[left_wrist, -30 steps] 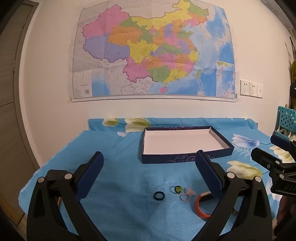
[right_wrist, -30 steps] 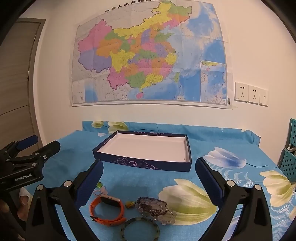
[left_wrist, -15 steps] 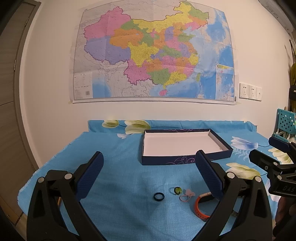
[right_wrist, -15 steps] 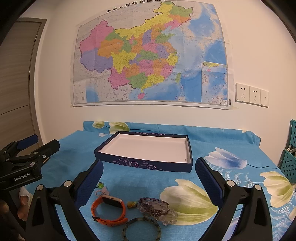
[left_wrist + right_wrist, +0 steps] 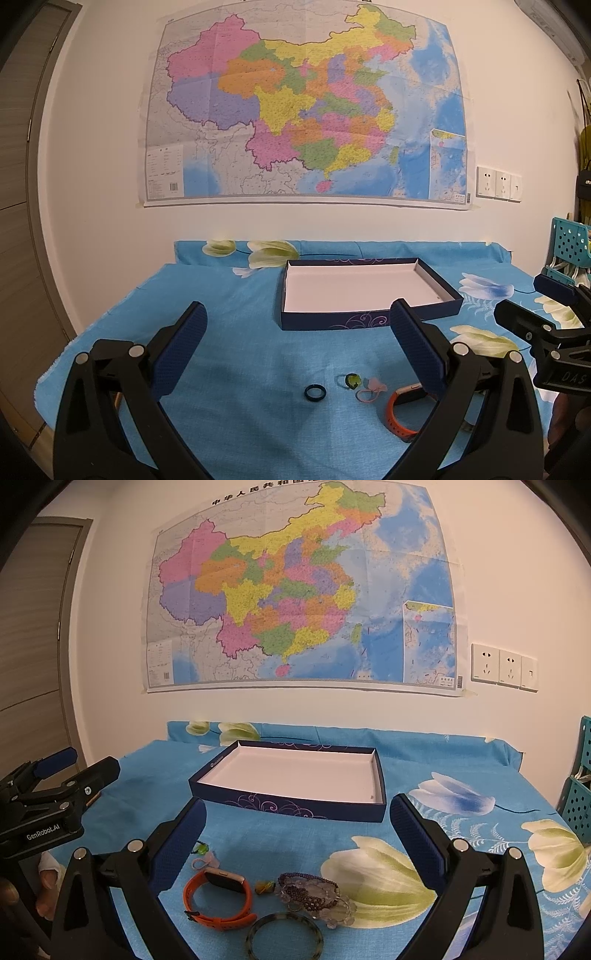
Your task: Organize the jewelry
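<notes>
Both views tilted slightly since earlier; jewelry unmoved. Orange band (image 5: 218, 899), bead bracelets (image 5: 314, 890), green bangle (image 5: 284, 938), dark ring (image 5: 315, 392) lie near surface (image 5: 236, 325) front edge, all outside empty box (image 5: 295, 805). Right gripper (image 5: 297, 832) fingers wide, band and beads just below gap. Left gripper (image 5: 295, 332) fingers wide, ring below gap. Step: approach, nothing picked. Next, likely: lower, close on one piece.
</notes>
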A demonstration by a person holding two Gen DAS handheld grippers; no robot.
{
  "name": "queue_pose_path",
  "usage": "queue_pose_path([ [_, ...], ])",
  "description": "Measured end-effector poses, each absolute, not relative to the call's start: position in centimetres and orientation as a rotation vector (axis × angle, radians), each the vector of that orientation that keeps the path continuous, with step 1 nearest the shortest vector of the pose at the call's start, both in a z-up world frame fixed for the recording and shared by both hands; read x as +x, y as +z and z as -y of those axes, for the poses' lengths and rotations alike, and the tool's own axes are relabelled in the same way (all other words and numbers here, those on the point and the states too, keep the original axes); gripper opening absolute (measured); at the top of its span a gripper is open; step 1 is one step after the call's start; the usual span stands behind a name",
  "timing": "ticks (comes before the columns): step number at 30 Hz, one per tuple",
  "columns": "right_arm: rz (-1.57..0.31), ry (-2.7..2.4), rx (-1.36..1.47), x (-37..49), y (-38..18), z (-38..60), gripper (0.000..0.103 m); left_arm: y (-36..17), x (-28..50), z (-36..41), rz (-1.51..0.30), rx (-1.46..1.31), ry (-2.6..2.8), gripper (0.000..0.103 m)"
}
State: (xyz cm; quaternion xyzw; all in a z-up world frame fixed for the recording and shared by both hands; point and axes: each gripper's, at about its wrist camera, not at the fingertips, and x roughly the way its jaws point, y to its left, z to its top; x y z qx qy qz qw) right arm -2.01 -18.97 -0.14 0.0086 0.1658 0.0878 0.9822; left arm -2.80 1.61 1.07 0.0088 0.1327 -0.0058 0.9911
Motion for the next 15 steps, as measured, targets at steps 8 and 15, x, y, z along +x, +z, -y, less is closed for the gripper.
queue_pose_path([
  [8,-0.332,0.178,0.026,-2.00,-0.15,19.09,0.096,1.26,-2.87,-1.47,-0.258,0.015,-0.012,0.097],
  [15,-0.339,0.182,0.039,-1.94,-0.12,19.28,0.096,1.46,-2.94,-1.26,-0.254,0.015,-0.014,0.097],
])
